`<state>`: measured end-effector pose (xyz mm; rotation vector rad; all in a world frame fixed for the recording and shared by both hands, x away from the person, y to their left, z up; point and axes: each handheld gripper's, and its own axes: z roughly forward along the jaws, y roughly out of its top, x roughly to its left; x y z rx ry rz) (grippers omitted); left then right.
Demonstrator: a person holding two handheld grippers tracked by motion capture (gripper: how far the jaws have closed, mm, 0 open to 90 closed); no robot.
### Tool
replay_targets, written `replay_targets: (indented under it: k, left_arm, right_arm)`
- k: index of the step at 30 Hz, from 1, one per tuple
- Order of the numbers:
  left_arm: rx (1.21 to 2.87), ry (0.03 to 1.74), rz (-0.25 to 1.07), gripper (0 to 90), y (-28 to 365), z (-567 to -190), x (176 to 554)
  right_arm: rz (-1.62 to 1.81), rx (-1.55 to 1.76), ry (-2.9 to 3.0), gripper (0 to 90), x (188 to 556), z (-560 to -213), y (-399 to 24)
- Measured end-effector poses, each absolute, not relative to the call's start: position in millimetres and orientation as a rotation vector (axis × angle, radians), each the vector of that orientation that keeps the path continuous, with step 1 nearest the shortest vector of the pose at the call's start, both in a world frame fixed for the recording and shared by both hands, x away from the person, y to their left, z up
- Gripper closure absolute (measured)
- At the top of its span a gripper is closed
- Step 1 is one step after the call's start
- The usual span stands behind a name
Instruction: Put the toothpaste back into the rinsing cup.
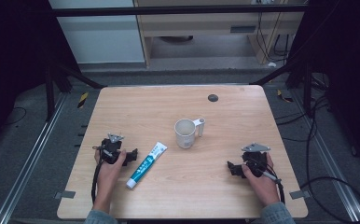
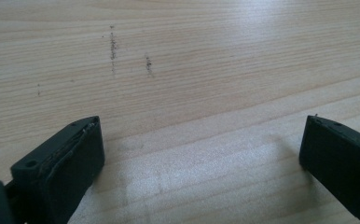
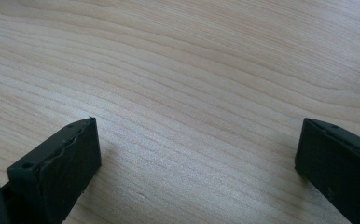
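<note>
Left tool (image 1: 132, 156): released, jaws spread wide with bare wood between them; rests low on the worktop just beside the tube, jaws aimed toward it, likely staged for a first reach.
Right tool (image 1: 231, 168): released too, jaws equally wide over bare wood; parked near the right front of the worktop, well apart from cup and tube, apparently idle until needed.
Tool build: black, blocky jaws with flat ribbed pads, matte and hard-edged; grey three-cornered plate on top of each; dark cable trailing back along each forearm.
Worktop (image 1: 225, 100): pale wood-grain board, smooth with a faint sheen, rounded corners, dark round plug near the far edge, a few dark scuff marks in the left gripper view.
Cup (image 1: 185, 133): upright near the middle, off-white, round, open mouth up, handle on its right; probably hard plastic or ceramic, cannot say which; placed within reach of both hands.
Toothpaste tube (image 1: 145, 165): lying flat on a diagonal, left of centre, cap end toward the person, crimped flat end toward the cup; soft glossy white skin with teal print; near the cup, not touching.
</note>
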<state>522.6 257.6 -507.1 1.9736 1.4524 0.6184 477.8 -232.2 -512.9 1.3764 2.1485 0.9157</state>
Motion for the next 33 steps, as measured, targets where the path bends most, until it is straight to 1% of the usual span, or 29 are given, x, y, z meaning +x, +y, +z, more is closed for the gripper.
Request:
replay_targets:
  k: [3, 5, 9, 12, 15, 18, 21, 22, 25, 28, 33]
  left_arm:
    - [1.986, 1.445, 0.608, 0.5, 258.4, -505.4, 521.4]
    - [1.988, 1.436, 0.606, 4.9, 258.5, -503.8, 520.8]
    - [1.981, 1.412, 0.648, 4.5, 257.6, -493.5, 514.5]
    - [2.005, 1.405, 0.669, 4.5, 256.3, -484.5, 506.0]
    - [2.056, 1.36, 0.675, 5.3, 252.4, -477.9, 494.8]
    - [2.07, 1.325, 0.609, 7.6, 249.8, -474.7, 486.8]
    - [2.076, 1.313, 0.626, 8.0, 246.4, -469.1, 482.2]
    - [2.047, 1.303, 0.61, 7.8, 242.7, -464.0, 480.0]
    - [2.042, 1.287, 0.586, 7.4, 237.1, -461.0, 476.7]
    - [2.112, 1.251, 0.591, 7.2, 224.0, -457.7, 471.6]
    - [2.179, 1.223, 0.575, 7.1, 210.3, -452.0, 472.5]
  right_arm:
    - [0.915, 1.375, 2.149, 0.4, 477.8, -512.8, -232.3]
    - [0.914, 1.374, 2.149, 0.4, 477.9, -512.8, -232.4]
    - [0.916, 1.375, 2.149, 0.4, 477.9, -512.9, -232.3]
    - [0.916, 1.377, 2.148, 0.4, 477.8, -512.9, -232.3]
    - [0.916, 1.375, 2.149, 0.4, 477.9, -512.9, -232.3]
    - [0.915, 1.374, 2.149, 0.4, 477.9, -512.8, -232.4]
    - [0.915, 1.375, 2.149, 0.4, 477.9, -512.8, -232.4]
    - [0.915, 1.374, 2.149, 0.4, 477.9, -512.9, -232.4]
    - [0.915, 1.369, 2.154, 0.4, 478.1, -512.7, -232.7]
    - [0.918, 1.362, 2.159, 0.4, 479.2, -512.8, -233.4]
    - [0.917, 1.362, 2.159, 0.4, 479.2, -512.8, -233.3]
